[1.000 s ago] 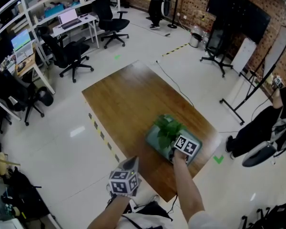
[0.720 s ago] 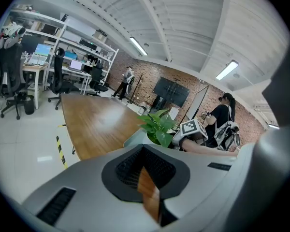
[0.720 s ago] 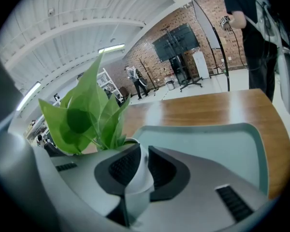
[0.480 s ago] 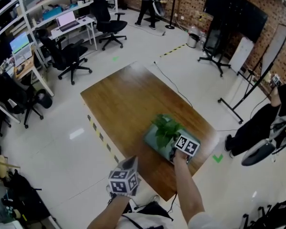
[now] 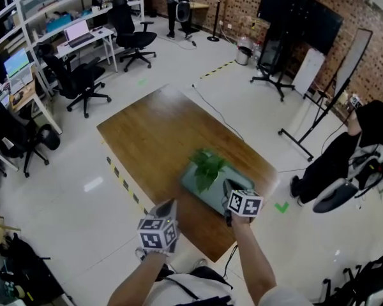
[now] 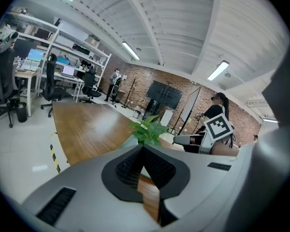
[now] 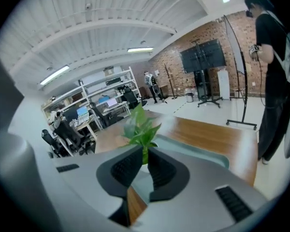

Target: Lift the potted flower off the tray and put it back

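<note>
The potted flower [image 5: 206,166], a leafy green plant, stands on the pale green tray [image 5: 193,185] near the close end of the wooden table [image 5: 153,139]. My right gripper [image 5: 228,187] hovers just behind the tray, drawn back from the plant. In the right gripper view the plant [image 7: 141,127] and the tray [image 7: 198,151] show through the narrow gap of the right gripper [image 7: 145,154]; its jaws are closing with nothing between them. My left gripper [image 5: 170,204] is raised off the table's near edge with its tips together. The left gripper view shows the plant [image 6: 147,129] beyond the left gripper [image 6: 144,150].
Office chairs [image 5: 83,81] and desks [image 5: 83,40] stand to the left and back. At the right a person in black [image 5: 364,145] sits beside a whiteboard stand [image 5: 319,88]. Yellow-black tape [image 5: 118,174] runs along the table's left edge.
My right gripper has pulled back from the plant and risen; the plant stays on the tray. The left gripper has risen slightly.
</note>
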### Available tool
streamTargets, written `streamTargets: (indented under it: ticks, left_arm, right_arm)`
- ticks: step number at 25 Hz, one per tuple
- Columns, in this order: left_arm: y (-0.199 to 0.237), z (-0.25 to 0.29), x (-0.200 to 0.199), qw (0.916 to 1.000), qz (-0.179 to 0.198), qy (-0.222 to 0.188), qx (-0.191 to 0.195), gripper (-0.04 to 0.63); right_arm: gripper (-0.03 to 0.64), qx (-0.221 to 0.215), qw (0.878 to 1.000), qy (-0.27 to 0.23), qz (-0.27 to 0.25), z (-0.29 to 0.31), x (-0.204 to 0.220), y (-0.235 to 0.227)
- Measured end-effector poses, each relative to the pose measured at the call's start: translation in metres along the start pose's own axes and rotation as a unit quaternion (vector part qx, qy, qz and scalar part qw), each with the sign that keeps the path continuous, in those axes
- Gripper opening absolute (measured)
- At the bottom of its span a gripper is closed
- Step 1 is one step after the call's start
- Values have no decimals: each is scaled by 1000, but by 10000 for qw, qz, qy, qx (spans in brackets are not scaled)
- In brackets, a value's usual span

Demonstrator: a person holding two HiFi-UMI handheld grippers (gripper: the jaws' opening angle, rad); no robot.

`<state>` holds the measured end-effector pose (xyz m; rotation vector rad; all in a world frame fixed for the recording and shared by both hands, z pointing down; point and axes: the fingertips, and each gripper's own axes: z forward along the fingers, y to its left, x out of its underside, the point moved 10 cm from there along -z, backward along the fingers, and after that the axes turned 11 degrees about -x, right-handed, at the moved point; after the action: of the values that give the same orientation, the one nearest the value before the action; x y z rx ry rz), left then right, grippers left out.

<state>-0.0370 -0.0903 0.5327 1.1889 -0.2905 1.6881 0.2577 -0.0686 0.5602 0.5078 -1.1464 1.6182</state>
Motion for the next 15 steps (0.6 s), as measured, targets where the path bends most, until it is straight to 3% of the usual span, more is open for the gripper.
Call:
streamTargets:
  ticks: [7, 15]
  left_arm:
    - [-13, -9, 1, 9997, 204, -14, 168, -3]
    - [-22, -23, 13, 9996, 217, 102, 126, -3]
  right_arm:
    - [23, -332, 9977, 36, -597, -53, 2, 48]
    - [20, -320, 9949, -44, -955, -90, 33, 79]
